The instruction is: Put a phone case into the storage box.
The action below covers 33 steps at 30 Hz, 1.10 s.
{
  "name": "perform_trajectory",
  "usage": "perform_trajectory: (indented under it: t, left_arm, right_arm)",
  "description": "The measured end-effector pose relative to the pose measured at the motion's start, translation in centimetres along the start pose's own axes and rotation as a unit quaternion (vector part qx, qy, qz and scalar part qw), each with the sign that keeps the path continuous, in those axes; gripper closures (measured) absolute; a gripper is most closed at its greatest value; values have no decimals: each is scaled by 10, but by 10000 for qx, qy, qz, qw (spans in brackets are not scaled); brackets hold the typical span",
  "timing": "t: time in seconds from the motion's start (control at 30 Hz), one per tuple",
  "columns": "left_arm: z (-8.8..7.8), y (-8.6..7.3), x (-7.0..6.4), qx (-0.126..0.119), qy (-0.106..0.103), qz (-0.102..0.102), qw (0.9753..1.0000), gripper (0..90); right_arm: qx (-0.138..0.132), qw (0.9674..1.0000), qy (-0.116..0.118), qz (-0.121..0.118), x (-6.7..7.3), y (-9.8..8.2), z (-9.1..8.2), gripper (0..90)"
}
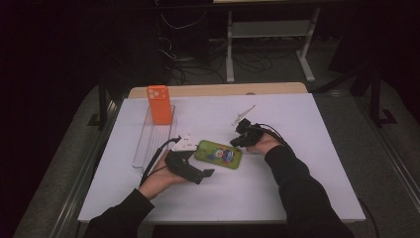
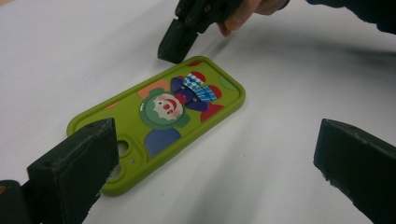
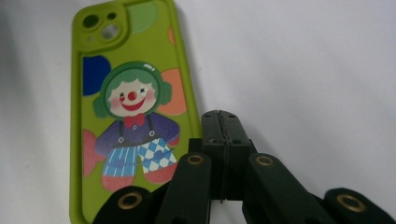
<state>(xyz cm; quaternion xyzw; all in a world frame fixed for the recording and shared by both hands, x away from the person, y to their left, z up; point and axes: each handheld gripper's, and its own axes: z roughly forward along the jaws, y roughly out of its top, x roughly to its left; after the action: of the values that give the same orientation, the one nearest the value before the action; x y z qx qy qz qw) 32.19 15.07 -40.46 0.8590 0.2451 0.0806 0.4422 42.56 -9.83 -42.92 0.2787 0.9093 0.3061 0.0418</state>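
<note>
high: overhead, far | claw views: low, close — share green phone case point(image 1: 218, 154)

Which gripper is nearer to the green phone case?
Both are close; the right gripper looks slightly nearer, its shut fingers at the case's bottom edge. The open left gripper sits by the camera end, one finger over its corner.

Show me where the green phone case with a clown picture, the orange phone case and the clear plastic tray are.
green phone case with a clown picture point(image 2: 163, 109): left gripper view, on the clown's face.
orange phone case point(image 1: 159, 106): high view, middle of its back.
clear plastic tray point(image 1: 148, 144): high view, bare ribbed floor.
</note>
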Motion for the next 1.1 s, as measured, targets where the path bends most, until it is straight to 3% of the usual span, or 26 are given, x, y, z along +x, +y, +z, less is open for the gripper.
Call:
perform_trajectory:
  t: [0.17,0.27,0.3,0.43,0.47,0.5,0.53,0.6,0.73,0.77,0.83,1.0,1.1]
  left_arm:
    - [1,0,-1,8,-9,11,10000,0]
    - [1,0,-1,7,-21,21,10000,0]
    - [2,0,-2,16,-47,-17,10000,0]
    - [2,0,-2,14,-54,-24,10000,0]
    - [3,0,-2,-19,-57,-28,10000,0]
    - [3,0,-2,-19,-50,-27,10000,0]
    - [3,0,-2,-20,-52,-23,10000,0]
    - [2,0,-1,88,-35,89,9999,0]
    - [3,0,-1,77,-60,12,10000,0]
    - [3,0,-2,80,-60,7,9999,0]
    - [2,0,-2,71,-64,-1,10000,0]
    - [2,0,-2,47,-79,0,10000,0]
    - [2,0,-2,69,-56,35,10000,0]
  right_arm:
    - [31,10000,30,-33,4,-10,-3,882]
    - [-78,10000,-12,36,4,-11,-8,882]
    - [-195,9997,15,176,5,-12,-15,879]
    - [-346,9991,-54,253,9,-15,-28,771]
    - [-397,9988,-63,281,11,-17,-32,721]
    - [-545,9976,-159,394,15,-23,-39,616]
    - [-545,9976,-159,394,15,-23,-39,616]
    - [-725,9960,-118,519,21,-34,-50,514]
    - [-860,9943,-112,617,28,-44,-59,449]
    - [-953,9928,-143,714,34,-52,-64,359]
    - [-1009,9920,-187,731,38,-55,-66,334]
    - [-1128,9896,-472,764,56,-74,-73,168]
    - [-1222,9882,-536,757,58,-81,-75,128]
